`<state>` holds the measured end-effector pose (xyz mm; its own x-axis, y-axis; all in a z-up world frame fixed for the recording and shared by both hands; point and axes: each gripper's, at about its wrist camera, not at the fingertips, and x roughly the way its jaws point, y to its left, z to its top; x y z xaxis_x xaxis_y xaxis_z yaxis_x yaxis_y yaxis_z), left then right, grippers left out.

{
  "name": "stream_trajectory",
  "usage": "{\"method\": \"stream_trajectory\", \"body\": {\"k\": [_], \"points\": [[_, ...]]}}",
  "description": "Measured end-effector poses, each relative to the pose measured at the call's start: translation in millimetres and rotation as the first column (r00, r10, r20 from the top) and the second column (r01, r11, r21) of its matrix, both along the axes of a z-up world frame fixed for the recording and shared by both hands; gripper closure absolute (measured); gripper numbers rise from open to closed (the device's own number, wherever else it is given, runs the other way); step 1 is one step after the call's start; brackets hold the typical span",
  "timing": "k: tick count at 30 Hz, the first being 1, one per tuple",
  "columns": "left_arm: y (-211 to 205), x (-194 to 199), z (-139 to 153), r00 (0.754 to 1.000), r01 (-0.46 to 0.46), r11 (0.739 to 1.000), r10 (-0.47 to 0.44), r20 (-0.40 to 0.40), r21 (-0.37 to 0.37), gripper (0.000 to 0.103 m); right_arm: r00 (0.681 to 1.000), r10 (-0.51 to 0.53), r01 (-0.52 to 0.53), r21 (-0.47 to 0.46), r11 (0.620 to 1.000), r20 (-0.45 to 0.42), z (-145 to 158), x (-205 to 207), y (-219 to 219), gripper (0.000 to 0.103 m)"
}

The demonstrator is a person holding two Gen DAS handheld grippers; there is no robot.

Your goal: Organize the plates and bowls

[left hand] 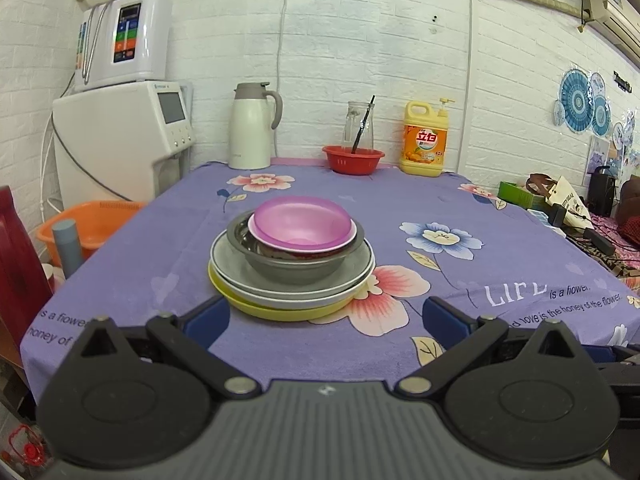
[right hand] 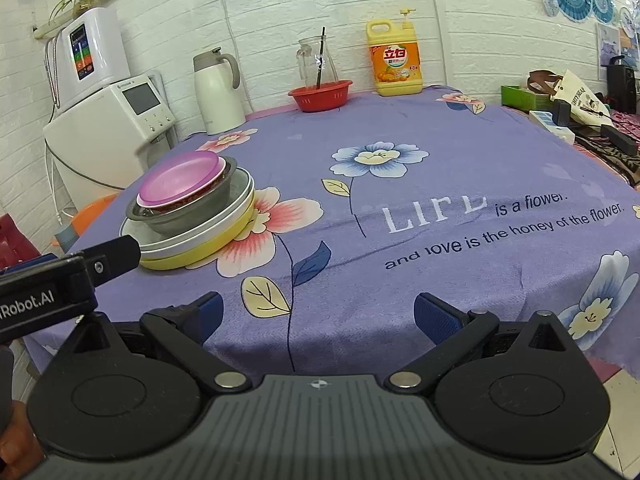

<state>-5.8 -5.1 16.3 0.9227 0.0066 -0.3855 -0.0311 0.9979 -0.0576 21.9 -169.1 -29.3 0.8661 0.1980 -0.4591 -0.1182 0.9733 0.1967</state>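
A stack of dishes stands on the purple flowered tablecloth [left hand: 500, 264]. From the bottom: a yellow plate [left hand: 280, 310], a white plate [left hand: 296, 294], a steel bowl [left hand: 288, 266], a white and dark red bowl [left hand: 312, 252] and a pink bowl [left hand: 302, 222] on top. The stack also shows in the right wrist view [right hand: 192, 208]. My left gripper [left hand: 326, 318] is open and empty just in front of the stack. My right gripper [right hand: 320, 316] is open and empty, to the right of the stack over the cloth. The left gripper's side shows at the left of the right wrist view [right hand: 80, 272].
At the table's back stand a white thermos jug [left hand: 252, 128], a red basket [left hand: 353, 159] with a glass jar [left hand: 359, 126], and a yellow detergent bottle [left hand: 425, 140]. White appliances [left hand: 120, 136] and an orange basin [left hand: 94, 226] are at the left. Clutter lies at the right [left hand: 560, 200].
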Motion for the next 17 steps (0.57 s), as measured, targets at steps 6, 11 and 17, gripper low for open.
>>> {"method": "stream_trajectory", "body": {"k": [6, 11, 17], "points": [[2.3, 0.9, -0.7, 1.0, -0.001, 1.0, 0.001, -0.009, -0.006, 0.001, 1.0, 0.007, -0.007, 0.0, 1.0, 0.002, 0.6, -0.8, 0.7, 0.0], [3.3, 1.0, -0.1, 1.0, 0.002, 1.0, -0.002, -0.008, -0.014, 0.001, 1.0, 0.017, -0.017, 0.0, 1.0, 0.001, 0.1, -0.8, 1.6, 0.0], [4.8, -2.5, 0.5, 1.0, -0.009, 1.0, 0.01, 0.021, -0.01, 0.001, 1.0, 0.026, -0.026, 0.006, 1.0, -0.004, -0.8, 0.6, -0.6, 0.0]]}}
